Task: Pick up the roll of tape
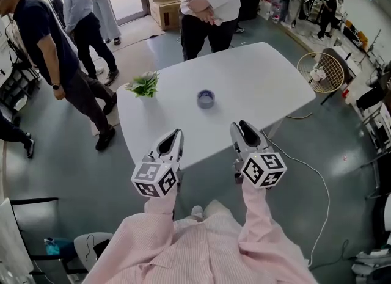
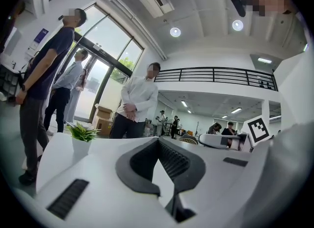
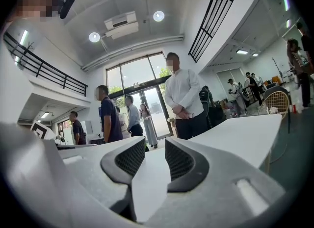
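Note:
The roll of tape is a small blue-grey ring lying flat near the middle of the white table. My left gripper hovers over the table's near edge, a good way short of the tape and to its left. My right gripper hangs beside it, short of the tape and to its right. Both stand open by a narrow gap with nothing between the jaws. Neither gripper view shows the tape.
A small potted plant stands at the table's left edge. A person stands at the far side, others on the left. A fan guard and a floor cable lie to the right.

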Available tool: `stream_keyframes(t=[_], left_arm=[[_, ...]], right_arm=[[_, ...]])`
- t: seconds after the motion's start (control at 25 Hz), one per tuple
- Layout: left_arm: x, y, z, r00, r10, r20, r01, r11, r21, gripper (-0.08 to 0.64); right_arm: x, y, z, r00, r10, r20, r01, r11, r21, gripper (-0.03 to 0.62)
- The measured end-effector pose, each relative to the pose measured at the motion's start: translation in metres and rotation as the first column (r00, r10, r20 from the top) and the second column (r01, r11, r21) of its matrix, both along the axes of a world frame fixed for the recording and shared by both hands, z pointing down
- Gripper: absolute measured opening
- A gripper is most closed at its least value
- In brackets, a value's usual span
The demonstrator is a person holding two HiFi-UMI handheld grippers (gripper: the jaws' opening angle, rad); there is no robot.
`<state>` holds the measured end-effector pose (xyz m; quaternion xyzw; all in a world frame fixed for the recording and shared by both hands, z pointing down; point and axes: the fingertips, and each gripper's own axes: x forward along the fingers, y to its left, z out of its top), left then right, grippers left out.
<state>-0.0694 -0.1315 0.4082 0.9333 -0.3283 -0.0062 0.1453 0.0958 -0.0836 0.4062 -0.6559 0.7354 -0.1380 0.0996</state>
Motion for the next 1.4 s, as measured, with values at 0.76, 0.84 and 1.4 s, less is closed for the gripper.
stream_keyframes(t=[0.76,0.84,1.4], left_arm=[[0.051,-0.129,0.061,0.993,-0.109,0.049,0.116,0.978,-0.171,0.000],[0.060,-0.139,0.070,0.990,-0.127,0.054,0.135,0.971,-0.199,0.000],[0.100,-0.189,0.133,0.971,-0.217,0.098,0.238,0.897,-0.373,0.000]], right_arm=[[0.062,-0.160,0.070,0.991,-0.115,0.070,0.126,0.974,-0.190,0.117],[0.071,-0.174,0.080,0.989,-0.118,0.089,0.135,0.967,-0.216,0.118],[0.079,-0.260,0.150,0.939,-0.319,0.131,0.344,0.851,-0.397,0.118]])
